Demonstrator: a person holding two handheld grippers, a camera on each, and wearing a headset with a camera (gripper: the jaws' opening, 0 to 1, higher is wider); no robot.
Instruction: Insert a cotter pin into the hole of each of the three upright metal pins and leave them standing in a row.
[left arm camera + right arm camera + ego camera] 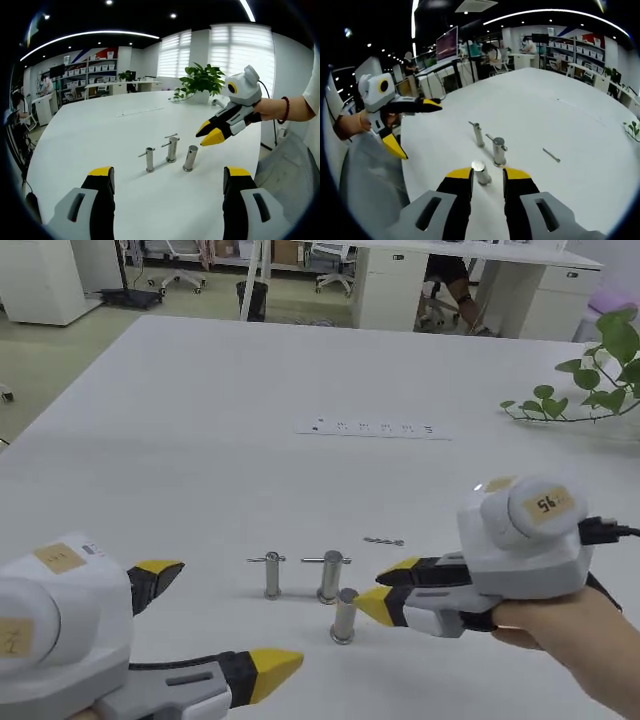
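Note:
Three upright metal pins stand on the white table (200,440). The left pin (272,576) and the middle pin (330,576) each carry a cotter pin crosswise near the top. The third pin (344,616) stands a little nearer me, bare. A loose cotter pin (384,541) lies flat behind them. My right gripper (387,587) is narrowly open, its yellow tips just right of the bare pin (481,172) and apart from it. Low on the left, my left gripper (215,618) is spread wide, with nothing between its fingers (102,173).
A flat white strip (375,427) lies farther back on the table. A leafy plant (590,380) trails over the right edge. Desks and office chairs stand beyond the far edge.

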